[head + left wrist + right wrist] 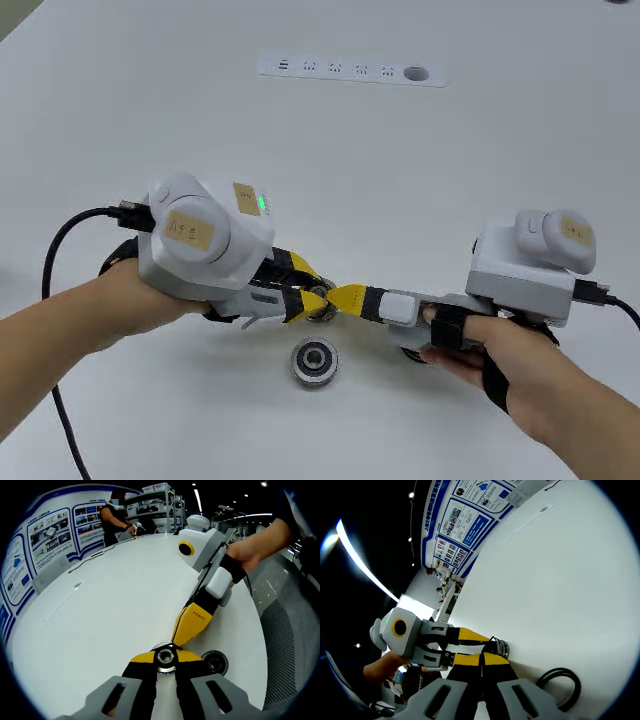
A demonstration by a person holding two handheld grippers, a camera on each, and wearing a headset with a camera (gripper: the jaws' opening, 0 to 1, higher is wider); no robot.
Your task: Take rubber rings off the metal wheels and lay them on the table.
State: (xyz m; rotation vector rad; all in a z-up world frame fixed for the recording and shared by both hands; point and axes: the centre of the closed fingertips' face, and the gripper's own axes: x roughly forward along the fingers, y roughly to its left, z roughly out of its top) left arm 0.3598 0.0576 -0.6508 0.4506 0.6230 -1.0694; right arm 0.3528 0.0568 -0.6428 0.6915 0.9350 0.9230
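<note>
Now, far left: a black cable curves over the white surface and plugs into the left tool's body.
Left hand: wrapped round the white tool body, near the left edge.
Left tongs: yellow-tipped and pointing right, closed tight on a small metal wheel, one tip on each side of it.
Held wheel: raised a little off the surface at the middle, between the two tools, with its silver hub facing the left gripper view.
Second wheel: lies flat on the surface just near of the held one, apart from both tongs, with a dark band round its rim.
Socket strip: set into the surface at the far side, well apart from the work.
Right tongs: pointing left and drawn narrow, the yellow tips touching the held wheel's rim. Whether they pinch any rubber cannot be told.
Rubber ring: a loose black loop lying flat on the surface, close beside the right tongs.
Right hand: gripping the right tool from the near right, with a black strap across it.
</note>
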